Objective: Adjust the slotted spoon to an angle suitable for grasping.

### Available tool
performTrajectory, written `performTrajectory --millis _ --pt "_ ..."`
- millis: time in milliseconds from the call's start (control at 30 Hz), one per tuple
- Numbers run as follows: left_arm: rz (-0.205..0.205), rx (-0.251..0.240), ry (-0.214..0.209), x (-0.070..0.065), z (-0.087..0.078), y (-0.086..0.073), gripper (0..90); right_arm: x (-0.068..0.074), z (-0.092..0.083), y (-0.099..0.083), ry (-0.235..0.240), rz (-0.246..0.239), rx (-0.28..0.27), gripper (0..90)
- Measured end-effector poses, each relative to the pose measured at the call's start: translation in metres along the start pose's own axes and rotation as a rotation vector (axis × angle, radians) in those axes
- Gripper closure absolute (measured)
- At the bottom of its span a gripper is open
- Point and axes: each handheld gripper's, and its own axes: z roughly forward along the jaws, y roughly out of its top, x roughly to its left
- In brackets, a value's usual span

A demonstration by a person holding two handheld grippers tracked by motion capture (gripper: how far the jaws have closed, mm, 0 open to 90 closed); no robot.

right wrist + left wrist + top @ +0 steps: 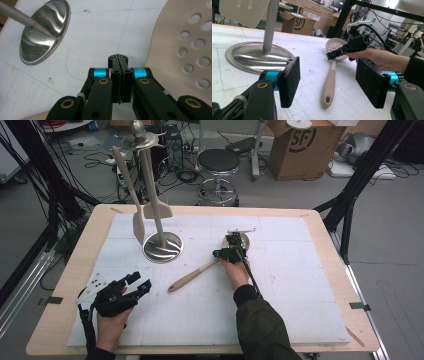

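The right gripper (120, 62) points down at the white table cover (100, 30), its two black jaws pressed flat together with nothing showing between them. Just to its right lies the beige perforated head of a skimmer spoon (175, 50). Up and to its left sits the steel stand base (45, 32), its post slanting away.

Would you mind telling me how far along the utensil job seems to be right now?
Judging loosely: two utensils hang on the stand, so those look done. The slotted spoon lies flat on the table; the right claw is shut empty beside its bowl, the left claw open and idle. Gripping and hanging the spoon seems left.
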Motion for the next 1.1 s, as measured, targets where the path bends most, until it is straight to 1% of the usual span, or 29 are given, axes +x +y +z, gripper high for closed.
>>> performTrajectory --millis 133,267,367,433,533,667,767,867,967,1033,1100 --pt "0.004 0.003 -0.001 0.0 0.0 0.0 37.0 -0.007 -0.006 -0.002 -0.013 0.009 -0.007 90.0" --pt "0.002 0.005 -0.002 -0.001 0.001 0.0 37.0 -0.016 -0.014 -0.004 -0.028 0.032 -0.018 90.0" --pt "0.003 0.004 0.0 -0.001 0.001 0.0 37.0 -0.02 -0.018 -0.006 -0.037 0.038 -0.025 90.0" --pt "0.007 0.003 0.0 -0.001 0.001 0.0 37.0 -0.024 -0.02 -0.007 -0.044 0.035 -0.028 90.0" --pt "0.005 0.005 0.001 -0.001 0.001 0.0 37.0 -0.026 -0.024 -0.009 -0.045 0.05 -0.036 90.0" --pt "0.007 0.005 0.002 -0.002 0.001 -0.001 37.0 -0.03 -0.026 -0.011 -0.055 0.044 -0.044 90.0" --pt "0.011 0.008 0.001 -0.002 0.0 -0.001 37.0 -0.032 -0.029 -0.012 -0.063 0.05 -0.046 90.0" --pt "0.009 0.009 0.0 -0.002 0.001 -0.001 37.0 -0.035 -0.031 -0.013 -0.063 0.056 -0.056 90.0" --pt "0.01 0.011 0.0 -0.002 0.001 -0.001 37.0 -0.038 -0.033 -0.015 -0.054 0.075 -0.064 90.0" --pt "0.012 0.01 0.002 -0.002 0.0 -0.001 37.0 -0.038 -0.034 -0.015 -0.07 0.065 -0.065 90.0" --pt "0.011 0.009 0.003 -0.002 0.0 -0.001 37.0 -0.04 -0.036 -0.016 -0.061 0.076 -0.068 90.0"
